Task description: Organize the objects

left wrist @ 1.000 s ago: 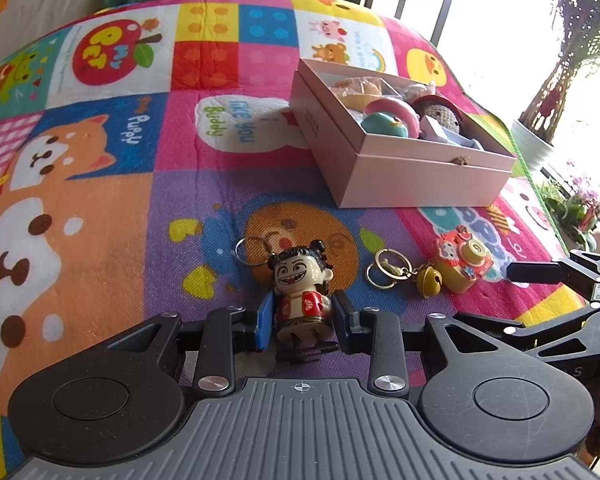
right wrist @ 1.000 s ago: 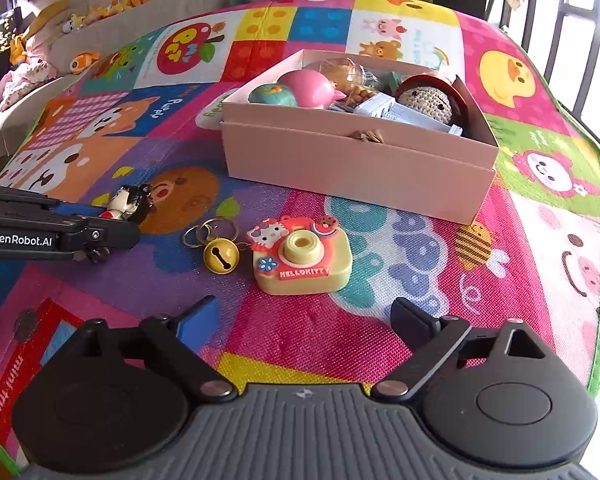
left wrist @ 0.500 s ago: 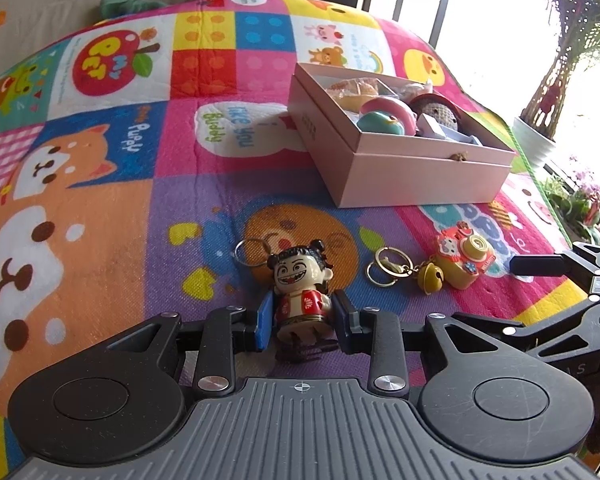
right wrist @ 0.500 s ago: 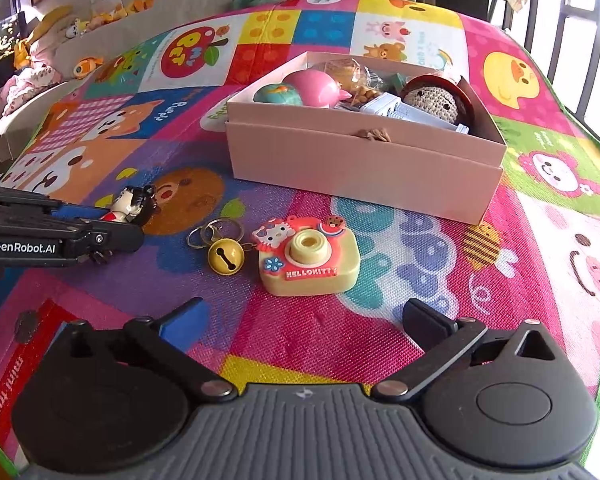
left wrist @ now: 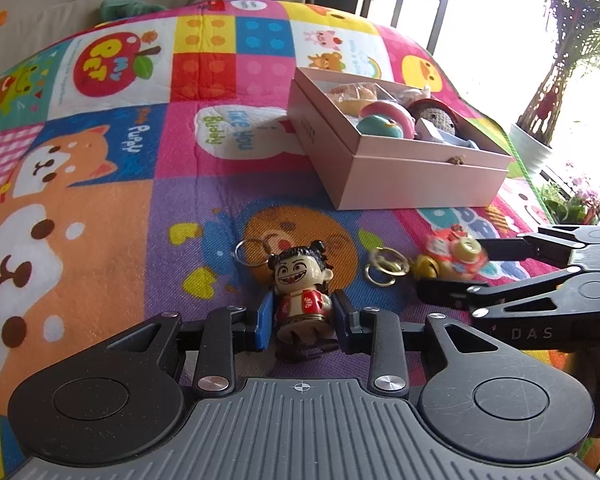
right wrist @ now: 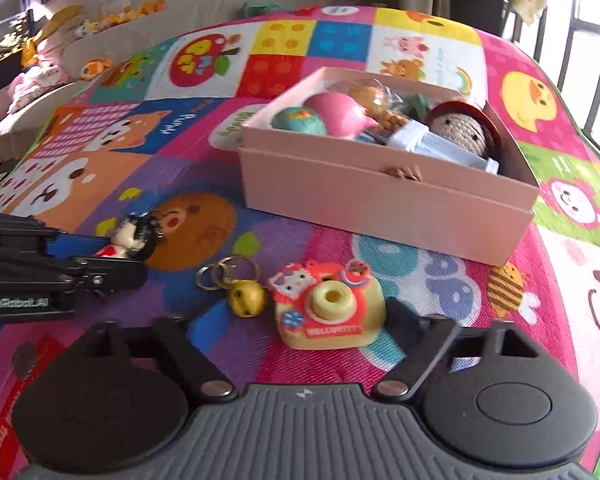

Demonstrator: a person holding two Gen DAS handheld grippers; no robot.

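My left gripper (left wrist: 302, 322) is shut on a small grinning doll keychain (left wrist: 302, 280) with black hair buns, standing on the play mat; it also shows in the right wrist view (right wrist: 130, 238). A yellow and red Hello Kitty toy camera (right wrist: 330, 306) with a gold bell (right wrist: 246, 300) and key rings lies on the mat. My right gripper (right wrist: 300, 320) is open, its fingers on either side of the camera, apart from it. In the left wrist view the camera (left wrist: 454, 254) is blurred between the right gripper's fingers. A pink open box (right wrist: 384, 200) behind holds several toys.
The colourful patchwork play mat (left wrist: 100, 200) covers the whole surface. The pink box (left wrist: 412, 176) sits to the right in the left wrist view. Potted plants (left wrist: 556, 92) stand by the window on the right. Plush toys (right wrist: 92, 68) lie at the far left edge.
My right gripper has moved forward, so its open fingers now stand around the Hello Kitty camera. My left gripper stays shut on the doll keychain in the same place.
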